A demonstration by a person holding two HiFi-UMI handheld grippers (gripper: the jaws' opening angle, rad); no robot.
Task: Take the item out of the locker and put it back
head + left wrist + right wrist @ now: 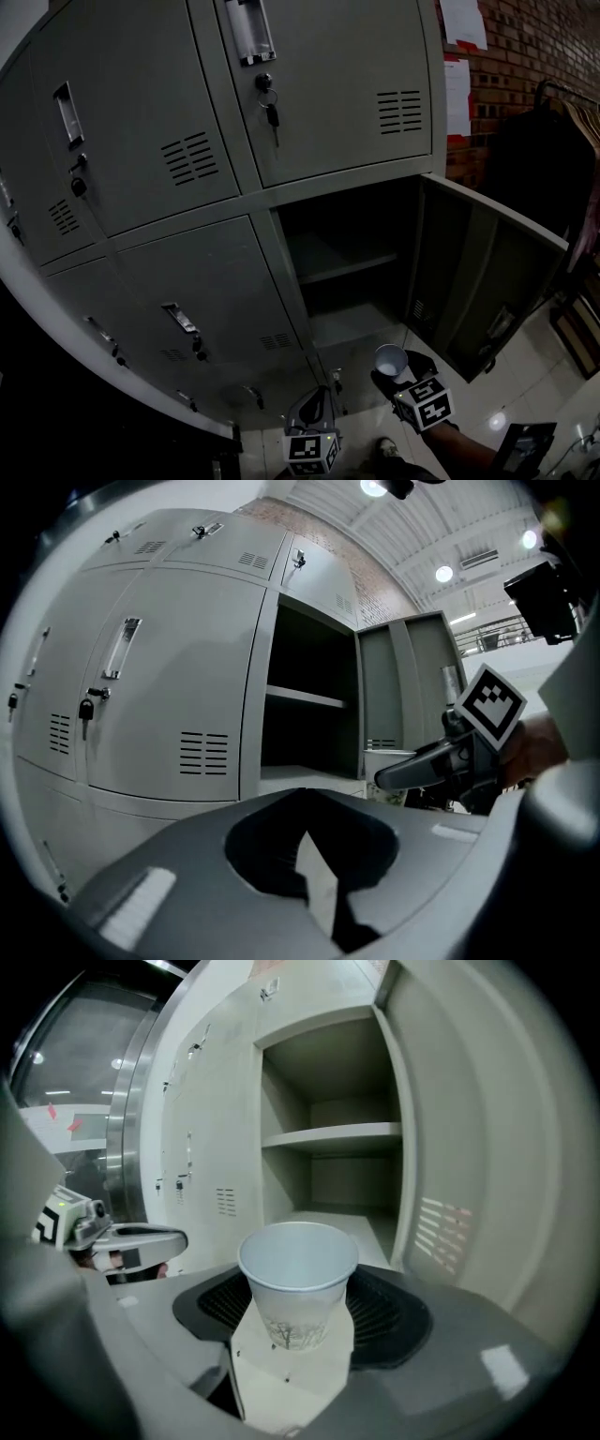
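no legible text, no readable labels

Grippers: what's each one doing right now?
Left gripper: jaws closed, empty.
Right gripper: holding the cup.

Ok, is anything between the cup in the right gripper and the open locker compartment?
Nothing visible. The paper cup sits in the right gripper, facing the open compartment; the door is swung aside and the way in looks clear.

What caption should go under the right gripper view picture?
Right claw holding a white paper cup upright in front of the open locker.
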